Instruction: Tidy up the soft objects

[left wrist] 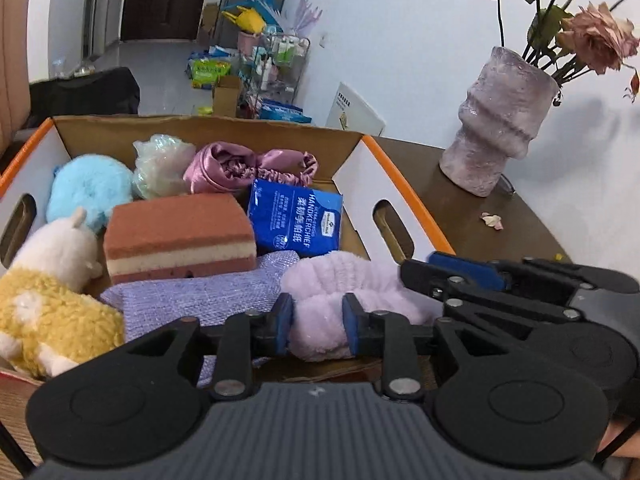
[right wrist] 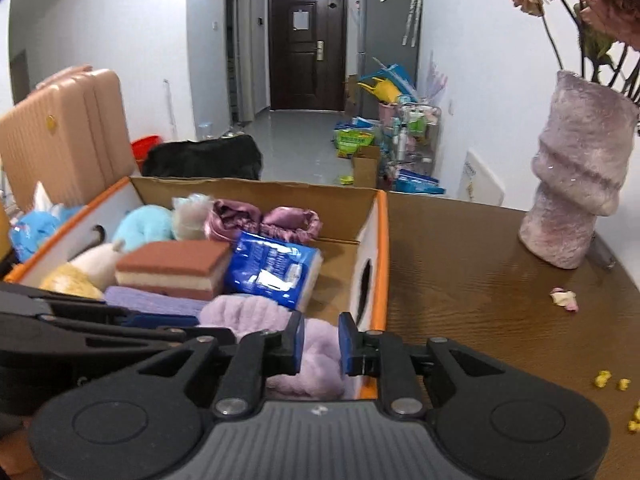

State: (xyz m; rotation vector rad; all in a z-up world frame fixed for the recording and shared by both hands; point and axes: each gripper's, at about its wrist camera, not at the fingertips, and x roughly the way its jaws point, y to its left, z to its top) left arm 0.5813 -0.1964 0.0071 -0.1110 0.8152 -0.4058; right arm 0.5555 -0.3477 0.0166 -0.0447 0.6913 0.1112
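Note:
An orange-edged cardboard box (left wrist: 404,184) holds soft things: a red sponge (left wrist: 180,236), a blue tissue pack (left wrist: 298,220), a blue plush (left wrist: 88,188), a yellow plush (left wrist: 52,316), a purple satin cap (left wrist: 248,166), a lilac cloth (left wrist: 192,300) and a fluffy lilac headband (left wrist: 340,284). My left gripper (left wrist: 318,328) is shut on the headband's near part. My right gripper (right wrist: 320,342) is shut on the same headband (right wrist: 256,314) by the box's right wall (right wrist: 370,280). It also shows at the right in the left wrist view (left wrist: 472,272).
The box stands on a dark wooden table (right wrist: 480,280). A purple vase (right wrist: 576,184) with dried roses stands at the right. Petals (right wrist: 564,298) and yellow crumbs (right wrist: 608,380) lie on the table. A pink suitcase (right wrist: 64,136) stands behind the box at the left.

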